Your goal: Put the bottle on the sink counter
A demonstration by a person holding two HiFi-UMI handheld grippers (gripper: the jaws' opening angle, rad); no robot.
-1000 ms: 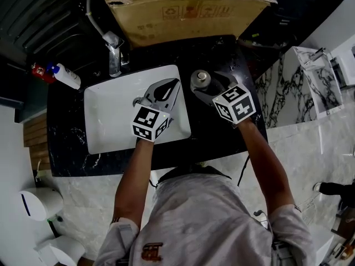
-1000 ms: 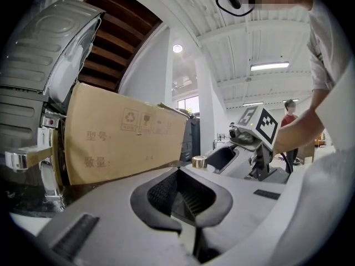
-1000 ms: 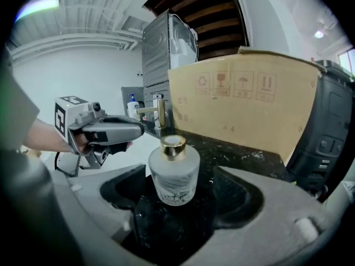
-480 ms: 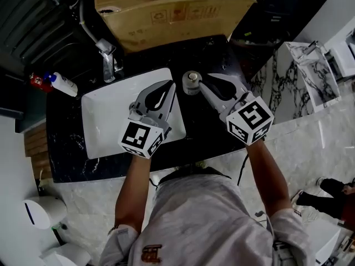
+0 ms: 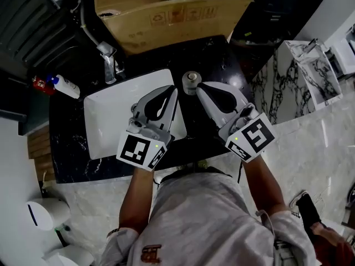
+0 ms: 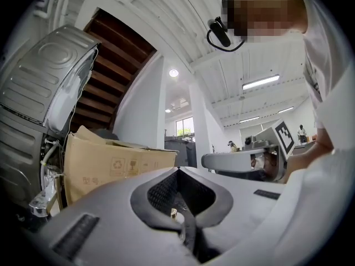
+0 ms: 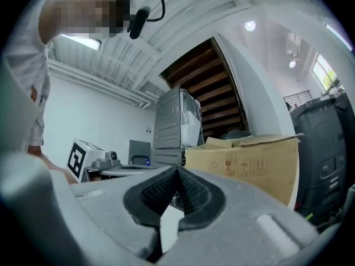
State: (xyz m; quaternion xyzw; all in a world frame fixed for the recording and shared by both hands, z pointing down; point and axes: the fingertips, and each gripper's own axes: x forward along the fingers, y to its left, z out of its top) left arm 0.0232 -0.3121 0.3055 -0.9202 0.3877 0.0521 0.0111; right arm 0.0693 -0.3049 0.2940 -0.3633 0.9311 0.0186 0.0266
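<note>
The bottle [image 5: 191,82], seen from above as a round grey cap, stands upright on the black sink counter [image 5: 222,60], just right of the white basin [image 5: 105,115]. Nothing holds it. My right gripper [image 5: 199,85] hangs above the counter beside the bottle. Its jaws have just been closing and are now shut with nothing between them, as the right gripper view [image 7: 177,172] also shows. My left gripper [image 5: 173,88] hovers over the basin's right edge, shut and empty. In its own view [image 6: 177,170] the jaws meet.
A large cardboard box [image 5: 166,13] sits at the back of the counter. The faucet [image 5: 108,60] stands behind the basin. A white soap bottle [image 5: 65,85] lies at the far left. A marble wall panel [image 5: 310,76] is on the right.
Both grippers have risen toward the camera. The right gripper's jaws, open beside the bottle a second ago, have closed, and the bottle stays standing on the counter.
</note>
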